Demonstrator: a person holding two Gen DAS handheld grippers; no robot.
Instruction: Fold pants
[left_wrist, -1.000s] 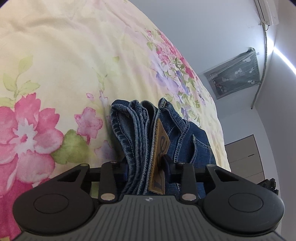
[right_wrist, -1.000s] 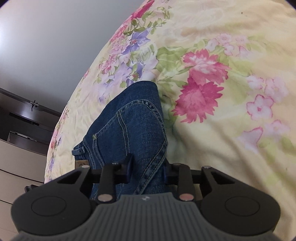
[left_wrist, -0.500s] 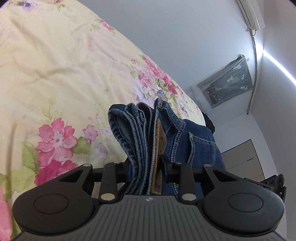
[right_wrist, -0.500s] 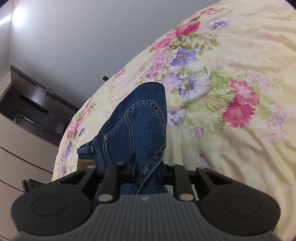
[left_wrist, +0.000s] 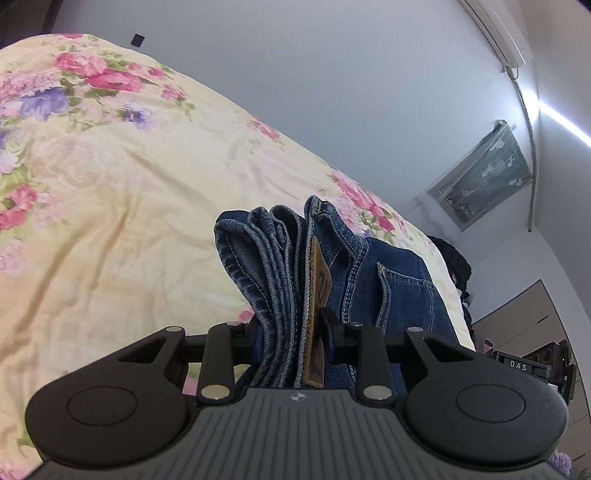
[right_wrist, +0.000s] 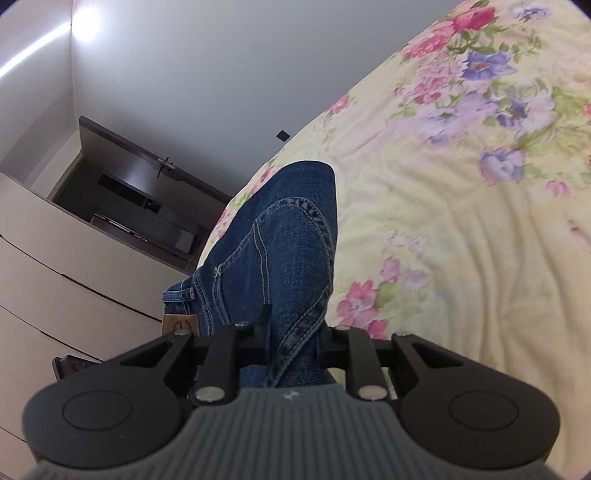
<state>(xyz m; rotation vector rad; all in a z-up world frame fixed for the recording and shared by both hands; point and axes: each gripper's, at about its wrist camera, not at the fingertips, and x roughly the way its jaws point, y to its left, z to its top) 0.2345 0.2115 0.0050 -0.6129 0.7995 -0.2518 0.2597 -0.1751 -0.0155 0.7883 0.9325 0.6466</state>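
1. Left gripper (left_wrist: 291, 328): jaws clenched on a thick bunch of the dark blue denim pants (left_wrist: 373, 280). Several hemmed layers plus the waistband are stacked between the fingers.
2. A tan leather brand patch (left_wrist: 317, 291) on the waistband sits edge-on in that clamp, pressed against the right-side finger.
3. Right gripper (right_wrist: 293, 332): jaws clenched on a denim fold at a stitched seam of the same pants (right_wrist: 280, 243).
4. Pants location: bunched and folded, held at both grippers, over the pale yellow bedspread with pink and purple flowers (left_wrist: 122, 206). Right wrist view shows a folded edge pointing away from the camera, the bedspread (right_wrist: 461, 206) beside it.
5. Whether the far end of the pants touches the bed: cannot tell.
6. Background: grey wall with a dark framed panel (left_wrist: 484, 177), plus beige cabinet fronts (right_wrist: 55, 273).
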